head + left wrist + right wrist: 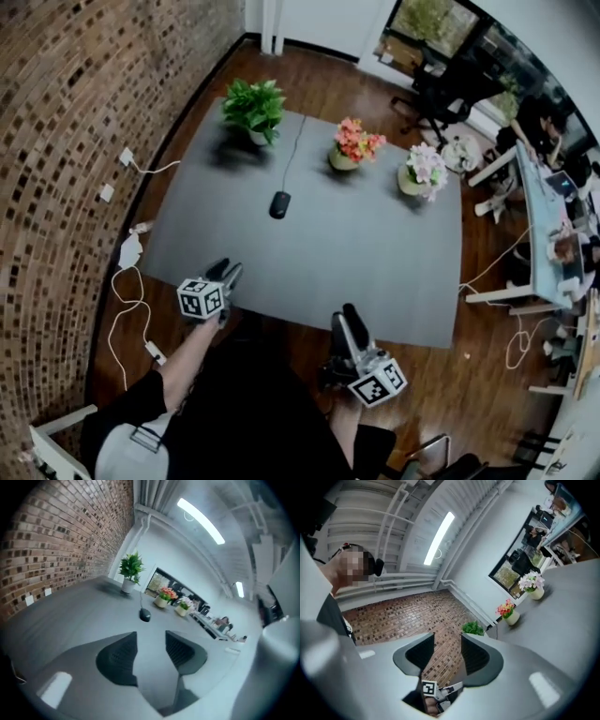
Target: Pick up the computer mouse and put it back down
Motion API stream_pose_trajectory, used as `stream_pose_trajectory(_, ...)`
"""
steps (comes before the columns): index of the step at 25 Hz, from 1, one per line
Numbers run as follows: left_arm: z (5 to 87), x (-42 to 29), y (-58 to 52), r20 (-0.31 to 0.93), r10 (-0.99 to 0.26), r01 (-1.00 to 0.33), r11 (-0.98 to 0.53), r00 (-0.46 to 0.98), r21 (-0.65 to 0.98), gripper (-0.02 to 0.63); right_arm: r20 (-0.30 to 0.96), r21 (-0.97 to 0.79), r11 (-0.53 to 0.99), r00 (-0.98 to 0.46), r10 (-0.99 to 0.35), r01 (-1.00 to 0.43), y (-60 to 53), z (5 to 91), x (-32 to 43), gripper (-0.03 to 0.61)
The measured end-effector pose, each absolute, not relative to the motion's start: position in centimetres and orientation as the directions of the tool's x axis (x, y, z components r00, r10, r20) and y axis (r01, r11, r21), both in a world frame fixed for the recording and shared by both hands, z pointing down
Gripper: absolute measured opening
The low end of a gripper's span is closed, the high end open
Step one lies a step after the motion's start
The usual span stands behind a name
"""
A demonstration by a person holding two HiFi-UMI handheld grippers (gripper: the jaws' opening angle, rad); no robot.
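**Reach for the mouse: left jaws released, nothing held yet**

Both grippers empty. My left gripper [227, 270] sits at the near edge of the surface [375, 262], jaws apart, nothing between them. In the left gripper view only bare grey top shows in the gap. My right gripper [344, 317] hangs off the near edge, jaws also released and empty. In its own view it faces the brick wall [393, 616], not the task's thing.

The computer mouse [279, 203] lies flat mid-surface, well apart from both grippers. Its cable [292, 150] runs away toward the far edge, between the green plant [253, 105] and the orange flower pot [354, 145]. In the left gripper view the mouse [145, 615] is dead ahead, just above the jaw gap, so I judge the left is the 1 to use.

How I'd do it well:
- Go in low and straight along that line, and keep the mouse centred in the gap.
- Jaws look wide enough for the mouse, but I check again up close. I take it across its 2 long sides, not nose to tail.
- Close gently, because the shell is probably smooth and rounded and could squirt out.
- Lift a little only. The cable is tethered at the far side, and a high pull could drag it against the pots.
- Set it down flat on the same spot, open fully, then back out straight.
- Right gripper stays clear of the surface, as it is not needed.
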State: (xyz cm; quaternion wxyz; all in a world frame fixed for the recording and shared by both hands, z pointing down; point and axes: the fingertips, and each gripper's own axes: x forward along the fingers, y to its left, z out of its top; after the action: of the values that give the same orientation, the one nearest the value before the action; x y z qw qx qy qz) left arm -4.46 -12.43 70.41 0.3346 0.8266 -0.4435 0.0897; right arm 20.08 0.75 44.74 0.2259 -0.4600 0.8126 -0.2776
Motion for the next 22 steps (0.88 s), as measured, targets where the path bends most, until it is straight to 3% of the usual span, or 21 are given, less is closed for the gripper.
stream_pose_trajectory(1, 68.9, -4.0, -9.8, 0.398, -0.666, -0.755, -0.409, 0.631, 0.512, 0.142, -0.116, -0.672, 0.425, -0.482, -0.869, -0.607, 1.7, 45.2, 20.0, 0.175)
stream_pose_trajectory(3, 64.7, -3.5, -5.2, 0.301, -0.67, -0.699, -0.461, 0.679, 0.547, 0.1, -0.146, -0.691, 0.454, -0.507, -0.849, -0.562, 3.6, 45.8, 18.9, 0.161)
stream_pose_trajectory(7, 59.0, -2.7, 2.2, 0.157, -0.629, -0.6, -0.593, 0.762, 0.538, 0.097, -0.187, -0.73, 0.503, -0.572, -0.798, -0.463, 6.0, 47.6, 15.3, 0.131)
stream_pose_trajectory(11, 55.3, -2.0, 6.6, 0.115, -0.561, -0.539, -0.688, 0.82, 0.487, 0.097, -0.239, -0.719, 0.56, -0.61, -0.755, -0.411, 9.3, 46.0, 12.6, 0.089)
stream_pose_trajectory(22, 45.3, -0.4, 12.3, -0.091, -0.365, -0.315, -0.885, 0.926, 0.342, 0.097, -0.29, -0.649, 0.598, -0.575, -0.765, -0.469, 13.5, 42.4, 9.1, 0.001)
